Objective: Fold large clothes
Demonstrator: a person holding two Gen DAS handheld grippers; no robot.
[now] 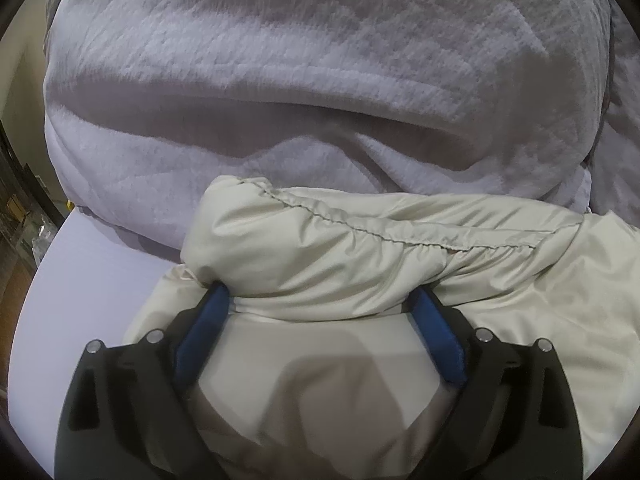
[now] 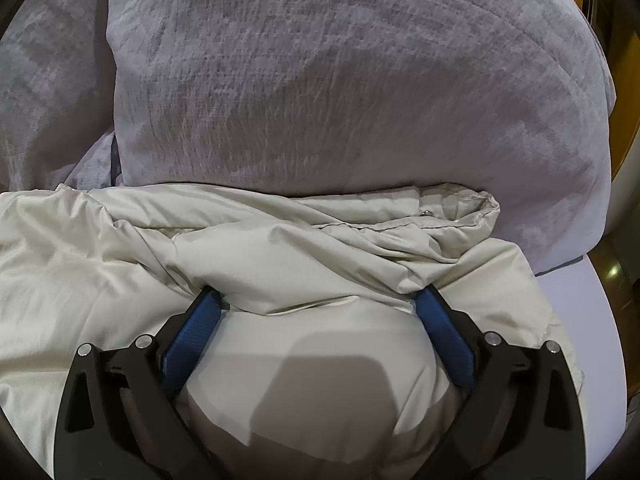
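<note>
1. Nearest in the left wrist view: left tool, blue pads spread wide, tips tucked under a puffy roll of the cream jacket; no pinch on the cloth, jaws open.
2. Nearest in the right wrist view: right tool, likewise spread wide, tips pushed under a raised fold of the same jacket; open, nothing clamped.
3. Just past both tools: jacket bunched into a long ridge running side to side, a gathered seam along the top, a cuff-like opening with a small snap at the right end.
4. Under the garment: pale lavender bed surface, bare at the left edge and at the right edge.
5. Farthest: a large grey-lavender pillow touching the far edge of the jacket, a similar grey mass filling the far half of the left view.
6. Likely step in hand: taking hold of the folded ridge with both tools.
7. For a good grasp: close on all layers of the roll, not the outer shell alone.
8. Lift both ends level and together, keeping the crease straight.
9. Risk: slippery shell sliding out, padding springing the fold open.
</note>
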